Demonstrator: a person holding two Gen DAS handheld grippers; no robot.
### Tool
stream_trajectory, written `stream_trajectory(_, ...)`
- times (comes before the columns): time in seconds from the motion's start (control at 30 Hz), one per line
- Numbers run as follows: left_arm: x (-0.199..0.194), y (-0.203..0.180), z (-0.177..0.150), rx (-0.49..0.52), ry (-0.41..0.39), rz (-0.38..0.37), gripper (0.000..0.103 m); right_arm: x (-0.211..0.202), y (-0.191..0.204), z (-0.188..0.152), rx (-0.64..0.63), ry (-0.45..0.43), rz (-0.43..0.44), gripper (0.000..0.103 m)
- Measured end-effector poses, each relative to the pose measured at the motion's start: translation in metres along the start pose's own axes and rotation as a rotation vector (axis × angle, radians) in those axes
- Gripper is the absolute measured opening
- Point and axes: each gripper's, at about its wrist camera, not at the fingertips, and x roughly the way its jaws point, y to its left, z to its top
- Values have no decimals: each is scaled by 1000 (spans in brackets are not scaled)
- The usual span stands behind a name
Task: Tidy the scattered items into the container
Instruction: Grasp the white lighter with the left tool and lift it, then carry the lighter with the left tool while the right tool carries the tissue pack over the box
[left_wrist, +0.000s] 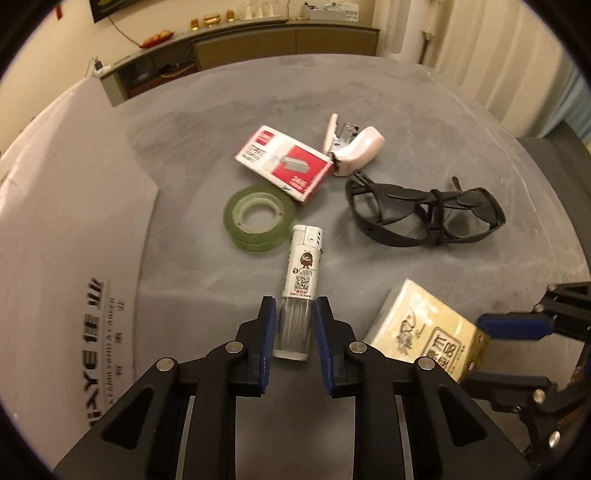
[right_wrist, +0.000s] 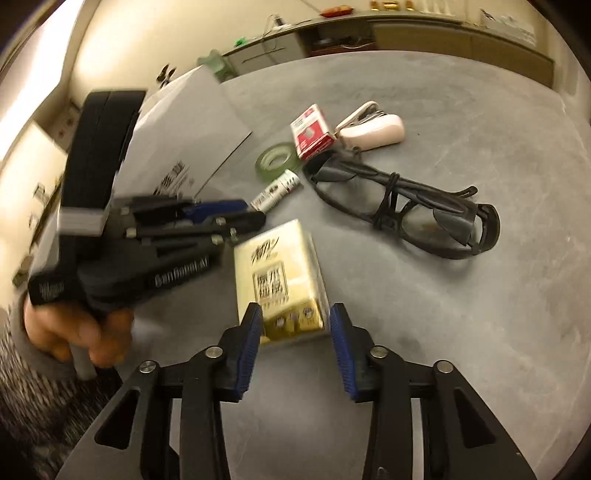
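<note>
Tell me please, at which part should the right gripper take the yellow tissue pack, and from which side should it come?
Probably across the narrow width of the tissue pack, at its near gold-printed end. It lies flat on the table, long axis pointing away from the right gripper, whose open jaws already flank that end. So come straight forward and low, one finger on each long side. The soft wrapping may dent.

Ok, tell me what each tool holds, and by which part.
Left tool: the lighter, by its clear lower end. Right tool: nothing; it is open around the tissue pack.
</note>
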Motion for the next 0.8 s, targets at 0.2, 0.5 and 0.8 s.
stream_trajectory(0.2,8,-8,5,29,-38,-26,47,5,29,-3,-184,-85,-135,85)
stream_trajectory(0.5,24,9,4,-20,-25,-22,20,18,35,-6,-225,-37,-191,54)
stream_trajectory(0.8,11,15,5,-64,-63,-45,20,-9,10,-2,-84,-58,-101,54)
